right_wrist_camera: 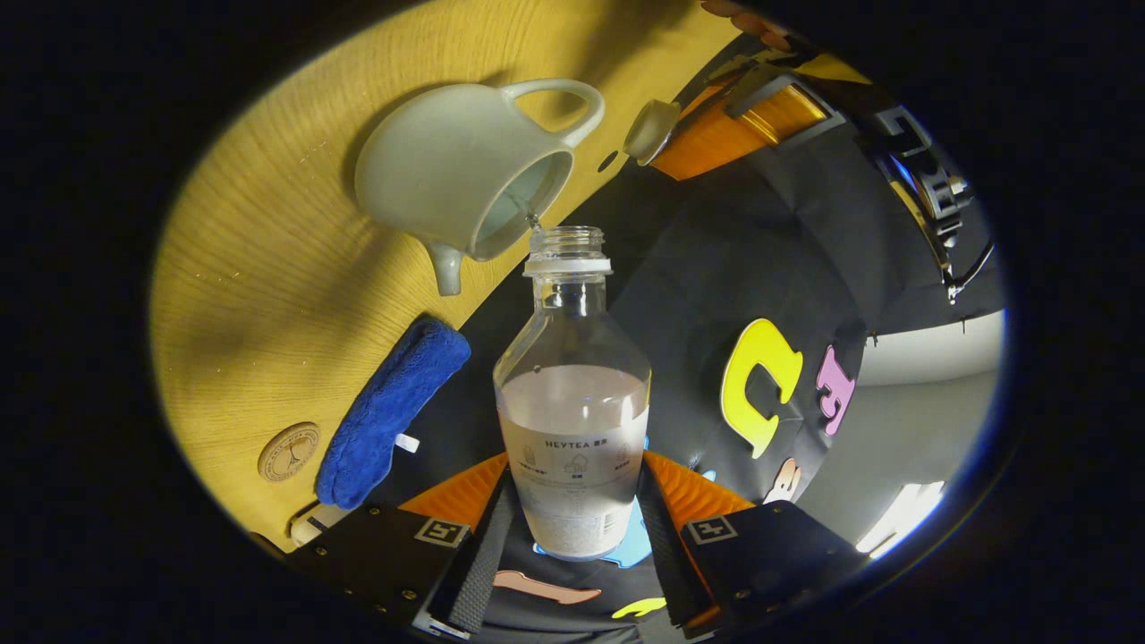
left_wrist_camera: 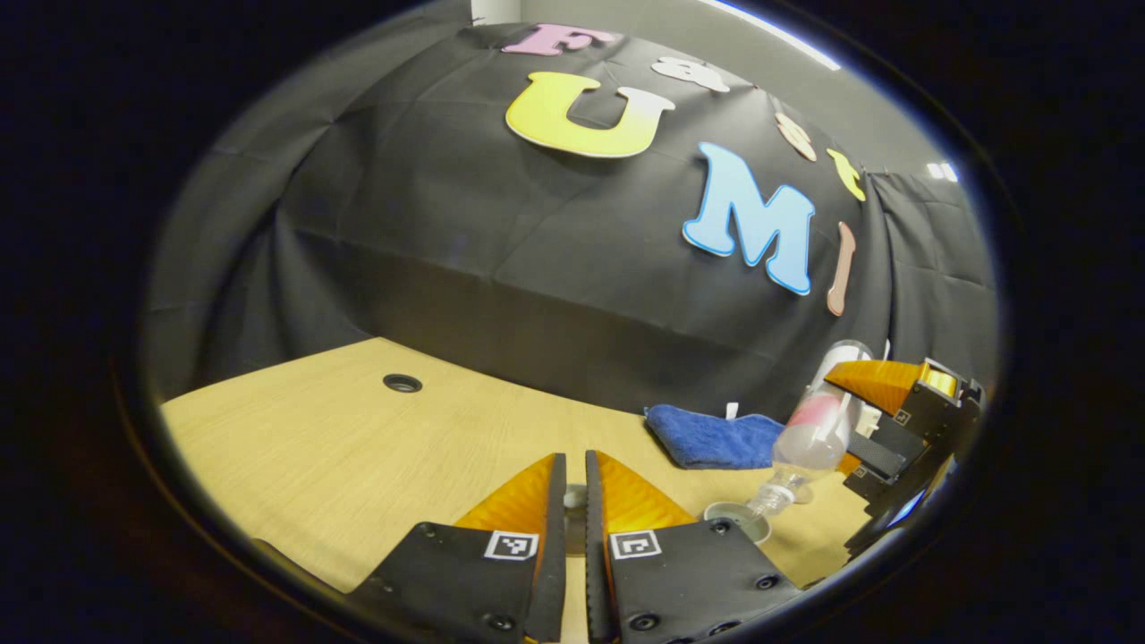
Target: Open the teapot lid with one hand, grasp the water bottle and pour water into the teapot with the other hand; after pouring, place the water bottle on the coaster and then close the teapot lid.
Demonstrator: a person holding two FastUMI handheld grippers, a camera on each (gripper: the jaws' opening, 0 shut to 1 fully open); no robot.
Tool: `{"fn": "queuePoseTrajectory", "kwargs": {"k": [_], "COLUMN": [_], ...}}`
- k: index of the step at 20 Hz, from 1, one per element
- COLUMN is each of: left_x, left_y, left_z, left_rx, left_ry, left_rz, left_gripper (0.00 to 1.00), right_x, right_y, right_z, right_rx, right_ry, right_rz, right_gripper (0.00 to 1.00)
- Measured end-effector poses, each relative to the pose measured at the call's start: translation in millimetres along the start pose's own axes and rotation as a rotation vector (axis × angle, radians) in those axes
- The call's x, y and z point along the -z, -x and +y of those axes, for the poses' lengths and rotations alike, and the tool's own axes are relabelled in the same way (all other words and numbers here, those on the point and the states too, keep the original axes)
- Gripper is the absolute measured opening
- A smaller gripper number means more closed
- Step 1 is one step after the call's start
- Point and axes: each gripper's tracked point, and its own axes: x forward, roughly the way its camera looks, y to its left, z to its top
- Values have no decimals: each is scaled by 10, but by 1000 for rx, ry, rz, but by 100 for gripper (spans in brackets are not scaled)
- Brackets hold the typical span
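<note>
Right gripper (right_wrist_camera: 572,528) is what I read first: in the right gripper view its two fingers press on either side of the water bottle (right_wrist_camera: 572,420), low on the labelled body, so it has the bottle firmly clamped. That bottle has no cap and is tipped, its open mouth right at the rim of the pale teapot (right_wrist_camera: 452,174) (a thin thread of water shows at the lip), and liquid still sits in its lower half. Below it, the teapot stands lidless on the wooden table (right_wrist_camera: 259,268), handle on one side, spout on the other.

Just beside the handle I see the other gripper (right_wrist_camera: 716,134) with the teapot lid (right_wrist_camera: 650,131) at its tips. From the left gripper view, my left gripper (left_wrist_camera: 575,501) has its fingers drawn close together with a narrow gap, and a small pale piece, the lid's knob I think, sits between the tips; I cannot tell whether both fingers actually press on it.

A blue cloth (right_wrist_camera: 385,411) lies near the table's far edge, and a round wooden coaster (right_wrist_camera: 288,451) lies just beside it, bare. Past the left fingers, the tilted bottle in the right gripper shows again at the side.
</note>
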Motion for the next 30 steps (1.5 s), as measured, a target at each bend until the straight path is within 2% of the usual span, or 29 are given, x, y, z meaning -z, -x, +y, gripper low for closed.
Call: {"fn": "queuePoseTrajectory", "kwargs": {"k": [7,15,23,30], "left_x": [-9,-6,-9,-13], "left_y": [10,7,11,12], "left_z": [12,4,6,-9], "left_rx": [1,3,5,0], "left_ry": [14,13,13,3], "left_rz": [1,3,4,13], "left_gripper": [16,14,16,16], "right_x": [-53,-39,-40,-40], "right_y": [-9,-3,41,145], "right_z": [-88,12,205,552], "right_rx": [15,-4,-87,-238], "right_ry": [23,26,-241,-669], "right_rz": [-22,-14,11,58], "right_gripper": [73,73,74,74]}}
